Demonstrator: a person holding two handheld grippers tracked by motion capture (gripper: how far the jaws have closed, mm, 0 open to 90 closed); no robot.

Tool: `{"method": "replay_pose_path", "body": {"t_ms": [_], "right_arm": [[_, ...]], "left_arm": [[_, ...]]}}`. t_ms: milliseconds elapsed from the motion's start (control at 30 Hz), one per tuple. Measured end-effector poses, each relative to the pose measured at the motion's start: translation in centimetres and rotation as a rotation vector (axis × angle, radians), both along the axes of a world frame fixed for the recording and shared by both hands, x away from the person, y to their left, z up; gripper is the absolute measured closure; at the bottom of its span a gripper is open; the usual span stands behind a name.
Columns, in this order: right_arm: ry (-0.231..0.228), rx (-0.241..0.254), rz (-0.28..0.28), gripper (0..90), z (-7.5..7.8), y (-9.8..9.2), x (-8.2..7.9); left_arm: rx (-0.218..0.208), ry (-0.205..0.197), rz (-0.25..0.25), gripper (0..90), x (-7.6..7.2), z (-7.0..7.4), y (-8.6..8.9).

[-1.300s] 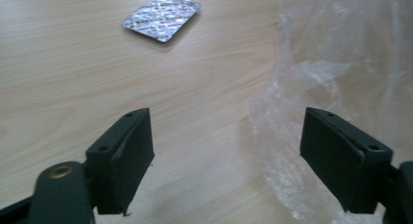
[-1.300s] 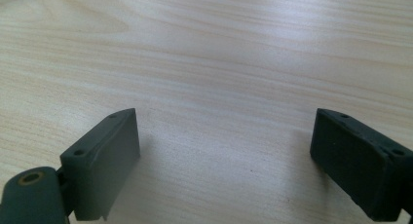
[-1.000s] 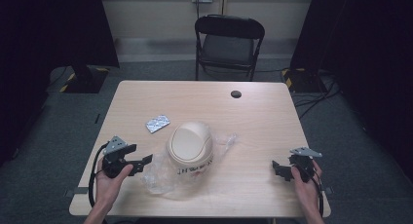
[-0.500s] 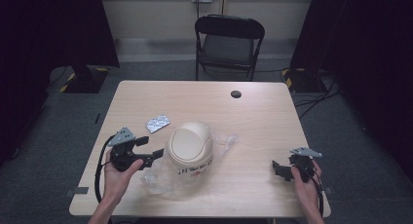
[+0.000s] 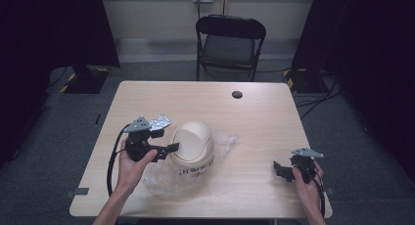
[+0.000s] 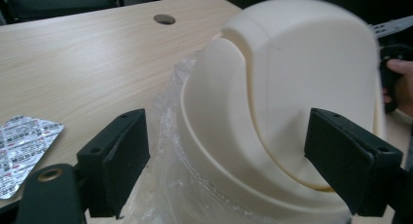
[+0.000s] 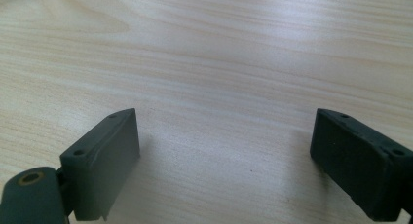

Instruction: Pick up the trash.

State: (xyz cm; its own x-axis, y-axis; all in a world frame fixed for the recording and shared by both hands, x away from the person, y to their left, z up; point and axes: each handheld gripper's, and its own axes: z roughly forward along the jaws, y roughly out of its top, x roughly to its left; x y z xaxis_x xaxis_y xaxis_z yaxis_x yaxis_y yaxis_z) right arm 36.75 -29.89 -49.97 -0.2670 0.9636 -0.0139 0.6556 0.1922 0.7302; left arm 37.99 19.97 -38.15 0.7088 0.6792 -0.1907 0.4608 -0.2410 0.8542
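My right gripper (image 5: 285, 169) sits low over bare table (image 7: 243, 63), jaws spread, gripping nothing. My left gripper (image 6: 226, 170) is released too, jaws wide just beside the cream helmet (image 5: 192, 143) on its clear plastic bag (image 5: 166, 178). A blister pack (image 6: 24, 136) lies beyond.

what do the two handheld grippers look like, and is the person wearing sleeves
Both the left gripper and right gripper are black, each with two blocky rectangular jaws showing small screw holes, and a grey three-cornered plate on top. A black cable loops from the left one. The forearms are bare, no sleeves in view.
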Motion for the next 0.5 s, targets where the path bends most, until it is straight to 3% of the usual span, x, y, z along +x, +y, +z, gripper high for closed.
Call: {"method": "replay_pose_path", "body": {"t_ms": [200, 400, 433, 500], "right_arm": [[0.001, 0.001, 0.002, 10.1, 0.0, 0.0, 0.0], [0.001, 0.001, 0.000, 10.0, 0.0, 0.0, 0.0], [0.001, 0.001, 0.000, 10.0, 0.0, 0.0, 0.0], [0.001, 0.001, 0.000, 10.0, 0.0, 0.0, 0.0]], "left_arm": [[0.011, 0.031, -0.006, 15.4, 0.9, -0.1, -0.1], [0.064, 0.051, -0.014, 15.6, 1.4, -0.2, -0.6], [0.091, 0.048, -0.013, 15.7, 1.6, -0.3, -0.8], [0.096, 0.051, -0.012, 15.8, 1.9, -0.6, -0.9]]}}
